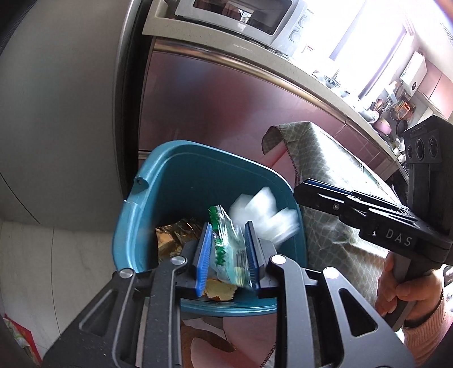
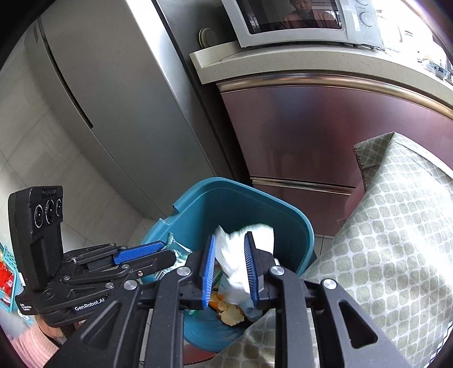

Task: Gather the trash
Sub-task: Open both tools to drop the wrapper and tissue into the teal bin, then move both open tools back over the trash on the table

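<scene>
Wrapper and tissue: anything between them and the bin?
Nothing visible. The wrapper, between the left gripper's jaws, and the tissue, between the right gripper's jaws, both hang over the open bin, above trash already inside.

Home kitchen: microwave, fridge, countertop.

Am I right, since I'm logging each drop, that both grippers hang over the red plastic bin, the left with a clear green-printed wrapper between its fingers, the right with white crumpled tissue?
Not quite: the plastic bin is teal blue, not red, as the right wrist view shows. The rest stands: left gripper has the clear green-printed wrapper between its fingers, right gripper the white crumpled tissue.
</scene>
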`<state>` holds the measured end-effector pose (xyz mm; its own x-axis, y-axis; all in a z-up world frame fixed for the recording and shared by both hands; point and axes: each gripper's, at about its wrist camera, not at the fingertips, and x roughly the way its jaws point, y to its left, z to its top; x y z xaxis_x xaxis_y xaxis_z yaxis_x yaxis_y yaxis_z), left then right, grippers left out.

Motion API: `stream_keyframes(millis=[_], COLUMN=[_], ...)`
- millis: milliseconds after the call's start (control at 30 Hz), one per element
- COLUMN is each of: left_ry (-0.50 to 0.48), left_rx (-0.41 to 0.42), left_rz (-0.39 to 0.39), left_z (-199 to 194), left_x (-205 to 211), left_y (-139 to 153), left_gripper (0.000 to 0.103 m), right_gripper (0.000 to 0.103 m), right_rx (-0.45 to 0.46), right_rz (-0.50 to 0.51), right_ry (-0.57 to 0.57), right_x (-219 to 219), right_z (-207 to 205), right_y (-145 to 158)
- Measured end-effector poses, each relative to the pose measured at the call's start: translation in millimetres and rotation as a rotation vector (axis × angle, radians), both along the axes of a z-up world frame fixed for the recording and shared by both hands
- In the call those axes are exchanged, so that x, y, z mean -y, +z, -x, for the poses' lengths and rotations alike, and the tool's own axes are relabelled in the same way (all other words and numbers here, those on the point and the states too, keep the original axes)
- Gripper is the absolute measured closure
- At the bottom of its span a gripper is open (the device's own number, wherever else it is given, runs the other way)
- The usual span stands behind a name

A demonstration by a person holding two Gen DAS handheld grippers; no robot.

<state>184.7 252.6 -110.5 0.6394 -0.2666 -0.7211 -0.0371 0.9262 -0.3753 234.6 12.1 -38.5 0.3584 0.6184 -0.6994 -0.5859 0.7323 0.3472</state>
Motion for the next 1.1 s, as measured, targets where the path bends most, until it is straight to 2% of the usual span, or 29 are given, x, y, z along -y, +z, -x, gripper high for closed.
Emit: stream_keyframes(millis=[333, 567, 633, 800, 900, 1100], left_ry=[-0.018, -0.065, -0.081, -0.145, -0.196, -0.329], left_rx=[0.005, 0.062, 0.082, 0.124, 0.144, 0.177], left_rz=[0.006, 0.002, 0.004, 0.012, 0.019, 0.030], left_z=[-4, 8, 13, 21, 25, 31], left_x=[13, 31, 36, 61, 82, 134], left_y=[-2, 16, 23, 38, 47, 62], left_gripper=[0.080, 0.080, 0.076, 0.074, 0.073, 0.070], right_gripper=[0.081, 0.077, 0.075, 0.074, 0.069, 0.067], right_rx=[-0.008, 0.001, 0.010, 0.028, 0.044, 0.081], right_rz=[-0.020, -0.045, -0.048, -0.058, -0.070, -0.088], right_ry=[-0.013, -0.004, -0.002, -0.025, -0.046, -0.136], right_x=[15, 32, 38, 65, 87, 149], right_z=[7, 24, 30, 45, 55, 76], right_y=[1, 6, 9, 14, 20, 32])
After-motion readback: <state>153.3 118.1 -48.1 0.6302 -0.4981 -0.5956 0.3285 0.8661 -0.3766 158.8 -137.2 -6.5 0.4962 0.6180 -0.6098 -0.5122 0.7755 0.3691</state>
